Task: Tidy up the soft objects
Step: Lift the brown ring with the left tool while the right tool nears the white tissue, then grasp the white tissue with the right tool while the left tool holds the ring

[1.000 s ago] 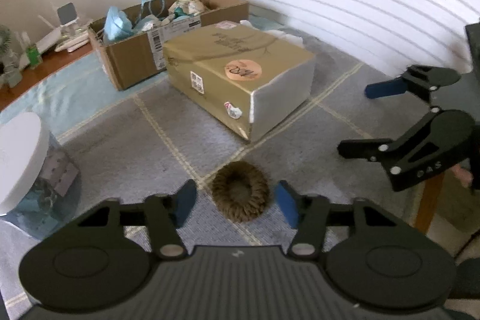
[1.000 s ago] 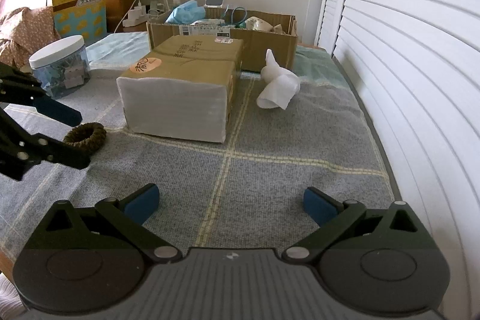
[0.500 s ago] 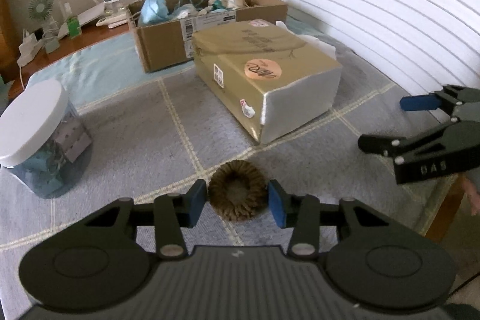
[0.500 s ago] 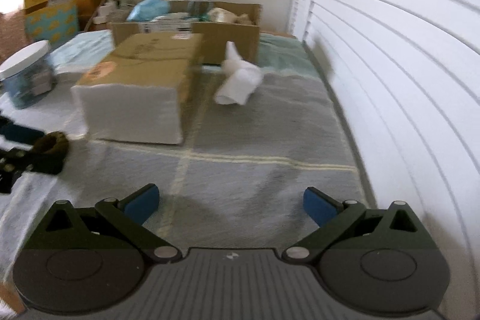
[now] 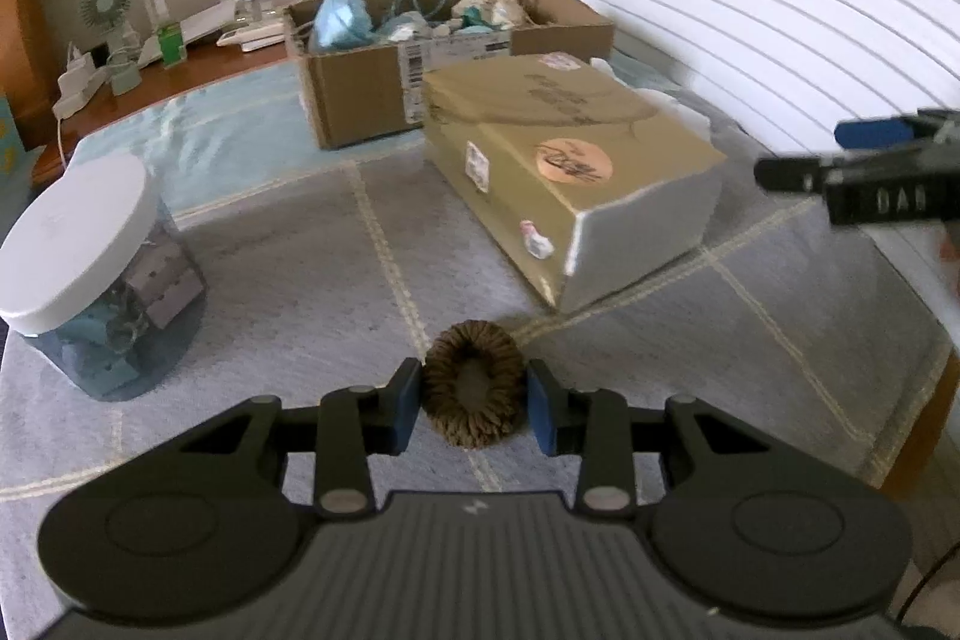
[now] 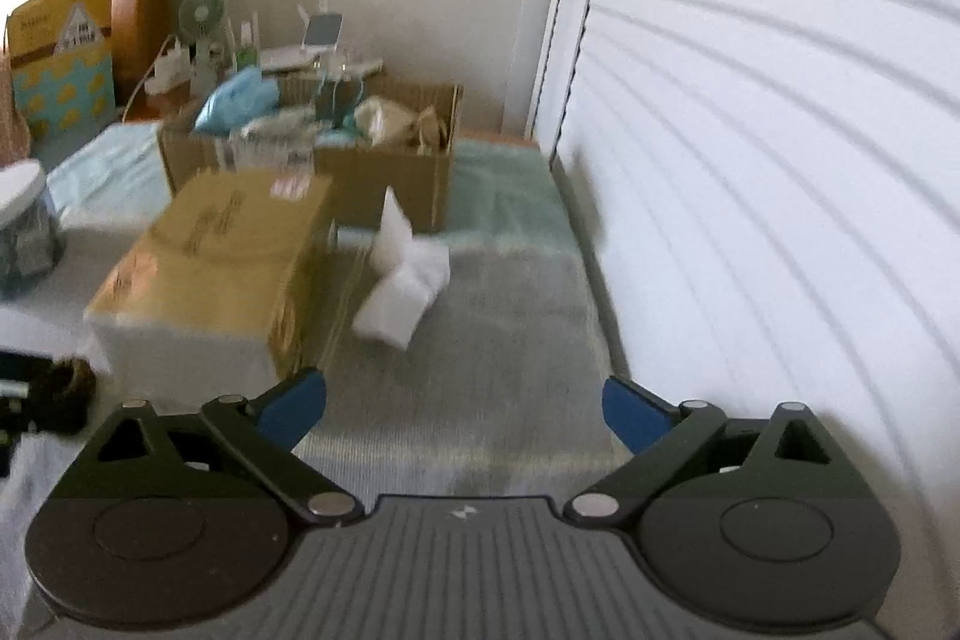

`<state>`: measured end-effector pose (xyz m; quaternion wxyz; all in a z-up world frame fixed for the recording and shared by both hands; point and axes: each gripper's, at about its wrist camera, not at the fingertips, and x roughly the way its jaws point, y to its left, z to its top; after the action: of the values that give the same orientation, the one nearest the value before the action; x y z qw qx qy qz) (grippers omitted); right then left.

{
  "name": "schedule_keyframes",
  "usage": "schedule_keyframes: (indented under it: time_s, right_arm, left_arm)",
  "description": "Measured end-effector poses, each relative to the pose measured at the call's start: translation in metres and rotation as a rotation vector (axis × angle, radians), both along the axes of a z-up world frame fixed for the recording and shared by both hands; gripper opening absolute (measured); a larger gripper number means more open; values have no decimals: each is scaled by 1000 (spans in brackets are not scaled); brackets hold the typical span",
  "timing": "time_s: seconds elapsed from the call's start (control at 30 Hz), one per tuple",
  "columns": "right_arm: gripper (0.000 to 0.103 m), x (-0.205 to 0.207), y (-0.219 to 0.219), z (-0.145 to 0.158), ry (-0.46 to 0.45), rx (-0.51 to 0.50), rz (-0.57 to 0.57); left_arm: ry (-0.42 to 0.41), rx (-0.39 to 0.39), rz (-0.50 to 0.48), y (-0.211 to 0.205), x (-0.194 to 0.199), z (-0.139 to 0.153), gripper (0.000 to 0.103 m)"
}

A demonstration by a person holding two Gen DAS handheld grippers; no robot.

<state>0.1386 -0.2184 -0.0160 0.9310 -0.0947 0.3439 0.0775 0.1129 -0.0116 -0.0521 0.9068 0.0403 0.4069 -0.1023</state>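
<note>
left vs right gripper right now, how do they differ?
The left gripper has its blue pads set close on either side of the brown scrunchie; the right gripper is spread wide with nothing between its pads. The left is low at the gray blanket; the right points toward the white cloth. Both share the black frame and blue pads.

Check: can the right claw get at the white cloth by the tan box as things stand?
Probably yes. The right claw is open and holds nothing, and only bare blanket lies between it and the white cloth. The tan box sits to the side, off the path.
</note>
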Motion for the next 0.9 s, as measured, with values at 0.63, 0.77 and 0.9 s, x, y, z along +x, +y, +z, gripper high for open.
schedule_keyframes:
  time_s: [0.63, 0.77, 0.9]
  right_arm:
    - [55, 89, 19, -5, 90, 40, 135]
    - [51, 98, 21, -15, 122, 52, 144]
    - [40, 103, 19, -19, 138, 78, 143]
  left_arm:
    - [1, -23, 9, 6, 14, 0, 36]
    - [3, -24, 7, 6, 17, 0, 36]
    - [4, -22, 6, 6, 18, 0, 36]
